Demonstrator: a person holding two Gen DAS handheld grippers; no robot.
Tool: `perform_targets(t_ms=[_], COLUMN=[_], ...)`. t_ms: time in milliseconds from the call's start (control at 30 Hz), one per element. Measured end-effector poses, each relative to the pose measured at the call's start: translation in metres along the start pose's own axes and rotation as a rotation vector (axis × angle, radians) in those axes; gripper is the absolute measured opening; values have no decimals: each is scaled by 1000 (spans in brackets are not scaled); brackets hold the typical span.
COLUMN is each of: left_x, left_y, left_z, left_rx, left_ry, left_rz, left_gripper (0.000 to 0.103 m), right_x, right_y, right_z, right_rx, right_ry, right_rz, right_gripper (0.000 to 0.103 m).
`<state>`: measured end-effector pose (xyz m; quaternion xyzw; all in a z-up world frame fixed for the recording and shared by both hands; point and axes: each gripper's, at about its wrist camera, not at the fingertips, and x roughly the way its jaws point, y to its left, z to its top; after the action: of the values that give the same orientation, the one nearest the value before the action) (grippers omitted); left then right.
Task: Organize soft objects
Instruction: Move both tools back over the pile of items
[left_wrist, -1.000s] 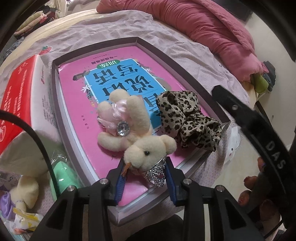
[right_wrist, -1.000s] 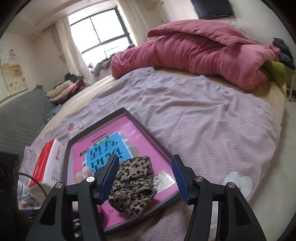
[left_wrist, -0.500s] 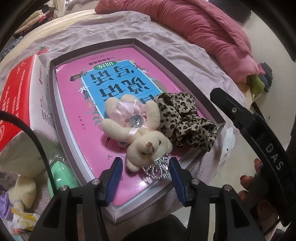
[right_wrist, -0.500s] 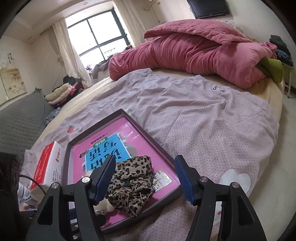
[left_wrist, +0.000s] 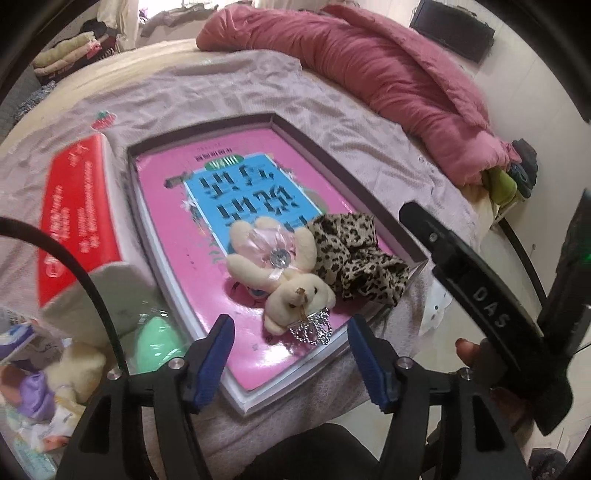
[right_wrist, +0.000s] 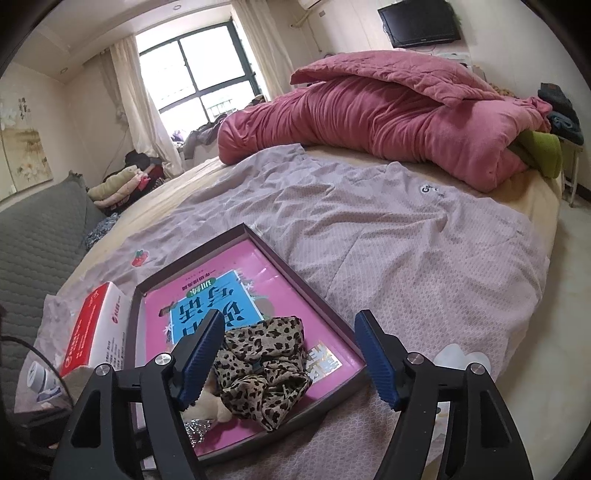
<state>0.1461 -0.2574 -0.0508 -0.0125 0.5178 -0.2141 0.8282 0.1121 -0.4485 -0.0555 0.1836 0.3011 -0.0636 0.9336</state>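
Note:
A cream teddy bear with a pink bow and a silver tiara lies loose on a pink book inside a shallow dark-rimmed tray. My left gripper hovers just short of its head. Its jaws are opening and touch nothing. A leopard-print scrunchie rests against the bear's right side. In the right wrist view the scrunchie lies under and between the blue pads of my right gripper. That gripper's jaws are opening and do not press on the scrunchie. The right gripper's black body shows at the right of the left wrist view.
A red-and-white tissue box stands left of the tray. Below it lie a green soft thing and another plush toy. A rolled pink quilt fills the far side of the bed. The bed's edge drops off at the right.
The left jaws spread off the bear's head and drew back and up. The bear settled flat on the book. The right jaws widened over the scrunchie.

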Motion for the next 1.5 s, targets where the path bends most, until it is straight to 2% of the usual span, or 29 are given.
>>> perform_targets(t_ms=[200, 367, 567, 767, 900, 1133, 1267, 1367, 1500], left_x=[-29, -60, -107, -147, -167, -174, -168, -161, -146], left_y=[6, 23, 67, 125, 172, 249, 278, 292, 312], left_z=[0, -3, -9, -24, -40, -72, -90, -101, -113], left_rx=[-15, -58, -143, -246, -338, -498, -548, -581, -629], left_ry=[-66, -121, -201, -264, -287, -256, -229, -216, -181], left_rz=[6, -3, 41, 111, 166, 218, 233, 224, 215], left_gripper=[66, 66, 66, 66, 67, 67, 67, 67, 67], right_x=[-8, -20, -36, -51, -51, -40, -30, -11, 6], right_y=[7, 28, 76, 137, 180, 256, 289, 304, 321], right_z=[3, 8, 9, 3, -5, -37, -61, -72, -83], right_rx=[-15, -75, -198, -357, -469, -712, -884, -954, -1048], right_ry=[-16, -41, -61, -60, -17, 102, 151, 235, 273], right_rz=[-5, 24, 123, 271, 393, 514, 539, 555, 532], right_gripper=[75, 75, 75, 75, 76, 76, 76, 76, 76])
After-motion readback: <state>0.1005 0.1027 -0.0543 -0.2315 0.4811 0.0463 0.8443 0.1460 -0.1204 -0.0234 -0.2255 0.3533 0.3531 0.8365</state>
